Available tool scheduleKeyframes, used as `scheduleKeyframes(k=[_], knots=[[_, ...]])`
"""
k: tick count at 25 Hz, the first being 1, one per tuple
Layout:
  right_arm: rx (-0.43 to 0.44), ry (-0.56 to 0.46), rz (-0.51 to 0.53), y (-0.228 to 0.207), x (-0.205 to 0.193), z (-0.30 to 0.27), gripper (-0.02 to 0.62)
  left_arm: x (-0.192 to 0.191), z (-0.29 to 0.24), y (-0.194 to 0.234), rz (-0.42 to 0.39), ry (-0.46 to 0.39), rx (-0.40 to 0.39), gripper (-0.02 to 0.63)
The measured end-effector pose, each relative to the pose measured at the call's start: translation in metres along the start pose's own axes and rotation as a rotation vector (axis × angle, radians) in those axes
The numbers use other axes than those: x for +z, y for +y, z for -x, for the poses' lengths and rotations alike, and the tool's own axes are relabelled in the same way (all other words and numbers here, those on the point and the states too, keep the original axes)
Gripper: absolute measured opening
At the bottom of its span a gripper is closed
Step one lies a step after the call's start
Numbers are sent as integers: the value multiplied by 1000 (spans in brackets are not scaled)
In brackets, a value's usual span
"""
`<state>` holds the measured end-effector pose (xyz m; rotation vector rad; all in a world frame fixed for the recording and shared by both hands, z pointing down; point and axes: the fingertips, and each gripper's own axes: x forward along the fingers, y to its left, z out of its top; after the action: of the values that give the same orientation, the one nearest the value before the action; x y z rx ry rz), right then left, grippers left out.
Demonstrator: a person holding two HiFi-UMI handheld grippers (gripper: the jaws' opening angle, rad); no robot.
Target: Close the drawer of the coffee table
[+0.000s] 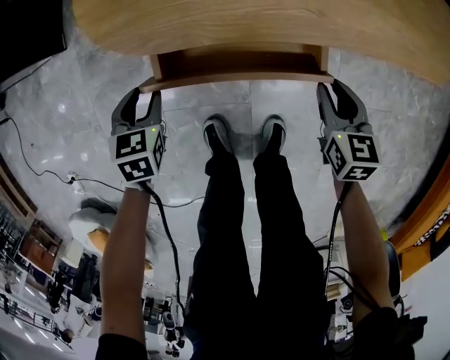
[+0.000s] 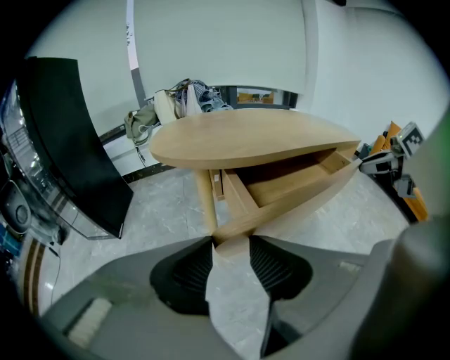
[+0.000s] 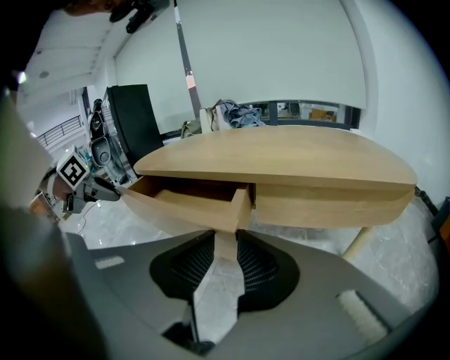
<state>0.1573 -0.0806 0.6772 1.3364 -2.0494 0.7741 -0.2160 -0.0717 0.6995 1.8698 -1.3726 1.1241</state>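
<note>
Step in hand: closing push, not finished. Drawer (image 1: 232, 79) stands well out from under the table top (image 1: 246, 21); inside looks bare in both gripper views.

Left gripper (image 1: 144, 97) sits at the drawer front's left end. In its own view the wood corner fills the gap at the jaw tips and the pads seem to press on it, so clamped on the drawer, as far as I can judge. Right gripper (image 1: 332, 88) is the same at the other end, with the corner wedged between its tips. Both point down and forward, the drawer straight ahead of them.

Next move, my reading: drive both ends forward together and level. Uneven push would likely skew the drawer on its runners. Let go once the front meets the apron.

Surface: pale wood oval top, nothing on it. Floor (image 1: 70, 119) below the grippers is grey marbled tile, with a cable (image 1: 42, 169) trailing left of the left gripper. Beyond the table are white walls, a black panel (image 2: 70, 140) and a heap of cloth (image 2: 190, 95)
</note>
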Motion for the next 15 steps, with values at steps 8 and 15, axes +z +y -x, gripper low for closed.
scheduleKeyframes(k=[8,15], knots=[[-3,-68,-41,-9,23,-21,106,18,-11,10,9,-37,15,172],[11,-86,-119,-15,31,-27,107,30,-17,13,19,-53,28,172]])
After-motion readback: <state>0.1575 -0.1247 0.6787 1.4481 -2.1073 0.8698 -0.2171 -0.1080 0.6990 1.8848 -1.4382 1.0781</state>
